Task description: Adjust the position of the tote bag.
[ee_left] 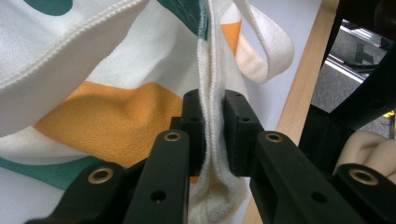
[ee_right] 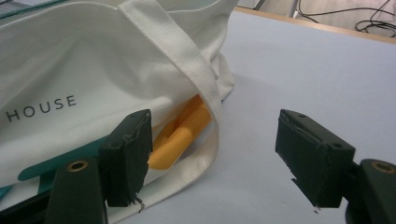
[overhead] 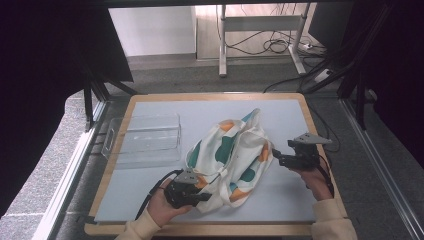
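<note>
Blue mat (overhead: 150,185): left gripper (ee_left: 214,122) clamps tote bag (overhead: 231,152) hem; right gripper (ee_right: 215,156) agape; its view reveals orange thing (ee_right: 180,135), perhaps handle.

Bare tabletop (overhead: 280,112) at upper right and lower right of frame; clear bin (overhead: 145,139) blocks left, tote bag (overhead: 232,155) centre.

A tote bag (overhead: 231,157) is lying in the middle of the table mat (overhead: 150,200). A clear plastic box (overhead: 145,139) is sitting to the left of the bag, a little apart from it. The left gripper (overhead: 192,189) is sitting at the bag's near left corner, pinching its edge. The right gripper (overhead: 280,157) is resting just beside the bag's right side, with a bag handle (ee_right: 187,60) hanging in front of it
</note>
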Tool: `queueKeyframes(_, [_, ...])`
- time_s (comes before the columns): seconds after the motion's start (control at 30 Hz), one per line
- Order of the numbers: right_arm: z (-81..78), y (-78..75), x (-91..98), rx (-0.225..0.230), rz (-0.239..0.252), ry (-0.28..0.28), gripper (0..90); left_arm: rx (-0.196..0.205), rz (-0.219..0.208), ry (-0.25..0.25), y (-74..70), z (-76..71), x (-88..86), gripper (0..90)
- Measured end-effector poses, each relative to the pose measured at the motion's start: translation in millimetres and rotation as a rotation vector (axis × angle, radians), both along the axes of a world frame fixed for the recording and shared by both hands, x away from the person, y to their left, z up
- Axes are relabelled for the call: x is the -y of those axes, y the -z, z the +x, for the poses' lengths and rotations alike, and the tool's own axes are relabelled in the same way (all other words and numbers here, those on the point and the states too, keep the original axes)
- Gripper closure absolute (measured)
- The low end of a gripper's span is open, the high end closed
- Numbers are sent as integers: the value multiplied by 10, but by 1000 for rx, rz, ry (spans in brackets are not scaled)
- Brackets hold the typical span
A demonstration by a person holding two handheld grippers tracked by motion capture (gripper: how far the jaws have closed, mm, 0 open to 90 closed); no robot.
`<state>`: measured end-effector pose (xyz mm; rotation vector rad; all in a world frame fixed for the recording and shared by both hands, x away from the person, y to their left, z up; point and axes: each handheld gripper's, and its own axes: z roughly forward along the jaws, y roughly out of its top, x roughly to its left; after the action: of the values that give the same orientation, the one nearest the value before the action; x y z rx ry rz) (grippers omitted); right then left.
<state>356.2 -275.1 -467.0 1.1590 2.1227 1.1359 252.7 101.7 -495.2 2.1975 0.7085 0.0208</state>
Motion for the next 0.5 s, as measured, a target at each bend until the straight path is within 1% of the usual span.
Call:
queueKeyframes(0.17, [13, -13, 3, -14, 26, 6, 291, 6, 3, 1, 0, -6, 1, 802])
queueKeyframes(0.3, [17, -19, -20, -22, 24, -4, 292, 9, 8, 7, 1, -3, -4, 802])
queueKeyframes(0.37, [26, -23, -32, -22, 24, -10, 291, 5, 3, 2, 5, -5, -3, 802])
queueKeyframes(0.5, [44, -38, -51, -28, 24, -4, 284, 0, -4, -2, 7, -2, -1, 802])
